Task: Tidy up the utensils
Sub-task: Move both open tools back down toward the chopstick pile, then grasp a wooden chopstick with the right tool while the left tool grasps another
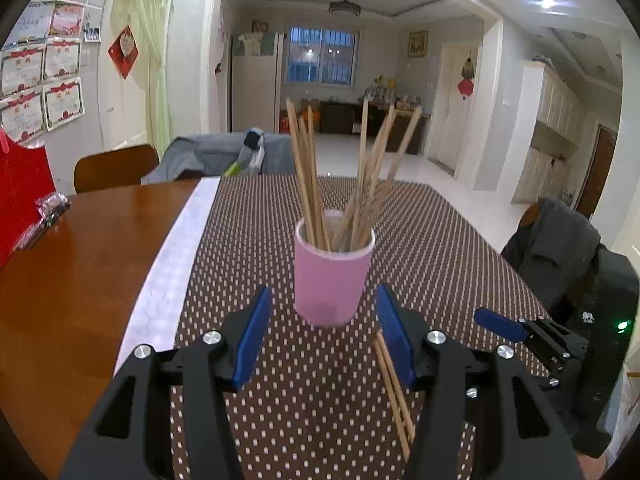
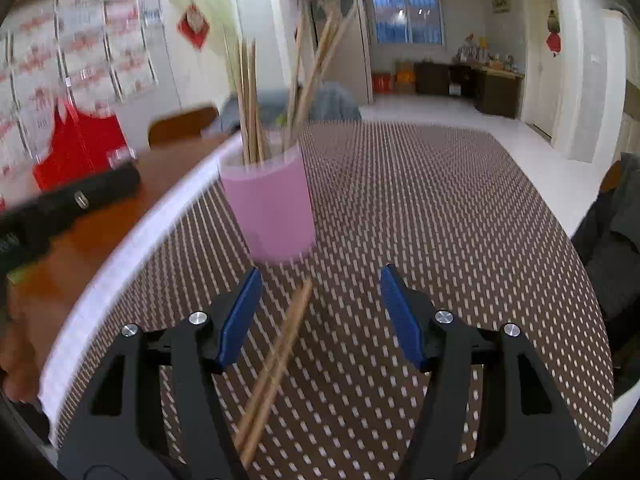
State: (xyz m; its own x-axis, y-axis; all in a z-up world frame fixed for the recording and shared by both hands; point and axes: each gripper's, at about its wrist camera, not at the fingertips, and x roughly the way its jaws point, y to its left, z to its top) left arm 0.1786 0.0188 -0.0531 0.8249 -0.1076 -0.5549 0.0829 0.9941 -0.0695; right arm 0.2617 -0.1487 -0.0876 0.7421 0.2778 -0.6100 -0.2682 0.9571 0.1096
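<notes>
Loose chopsticks (image 2: 276, 364) lie on the surface just near of the pink cup (image 2: 270, 208), long axis running near-to-far. Your right claw (image 2: 320, 316), wide and empty, straddles them; your left claw (image 1: 320, 332), also wide, sits left of them.

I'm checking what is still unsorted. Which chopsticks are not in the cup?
The pair of chopsticks lying flat on the dotted tablecloth, just in front of the pink cup. All the others stand upright inside it.
</notes>
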